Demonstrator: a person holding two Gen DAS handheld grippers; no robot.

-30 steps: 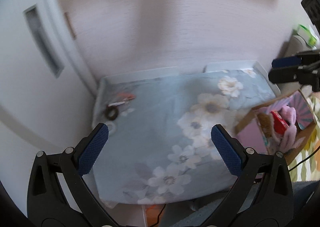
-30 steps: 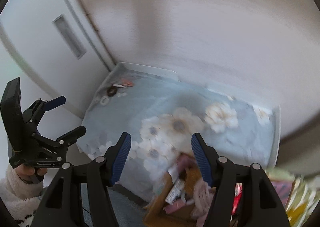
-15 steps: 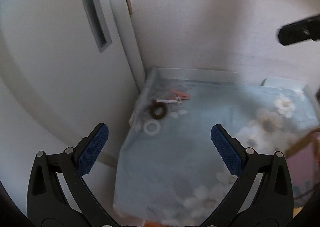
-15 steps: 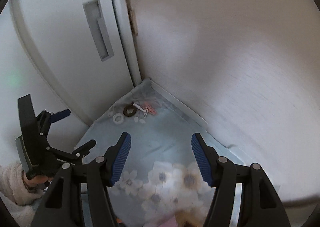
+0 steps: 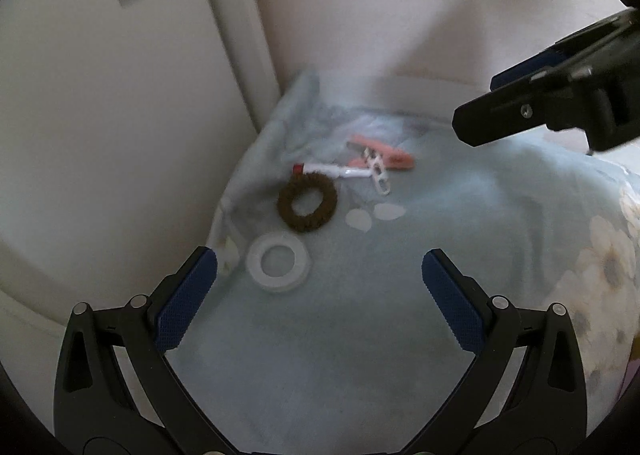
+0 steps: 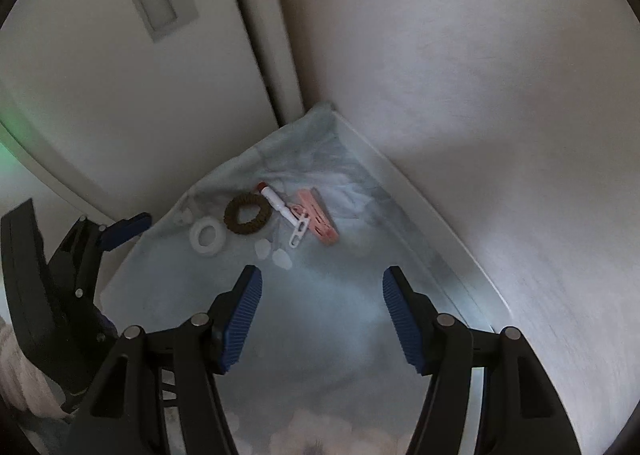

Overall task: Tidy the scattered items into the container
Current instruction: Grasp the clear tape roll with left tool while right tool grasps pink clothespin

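Left gripper (image 5: 320, 275) and right gripper (image 6: 322, 291) both hang with jaws apart, holding nothing, above a pale blue floral cloth (image 5: 460, 215). Ahead of both tongs, mid-frame, lie a white ring (image 5: 279, 266); a brown hair tie (image 5: 307, 203); a white tube (image 5: 336, 171); a pink clip (image 5: 384, 153); all untouched.

Left gripper (image 5: 320, 275) at bottom of view, jaws spread wide, nothing between blue ribbed pads (image 5: 186, 301). Below: pale blue floral cloth (image 5: 440, 223) covering table. Small items clustered near cloth's far left corner: white plastic ring (image 5: 279, 262) nearest jaws; brown fuzzy hair tie (image 5: 307, 203) just beyond it; thin white tube with red cap (image 5: 330, 170) touching hair tie's far edge; small white clip (image 5: 379, 171) at tube's end; pink clothespin (image 5: 394, 155) behind. Right gripper (image 5: 560, 95) enters from upper right, blurred. White door (image 5: 100, 115) at left, pale wall (image 5: 380, 7) behind.
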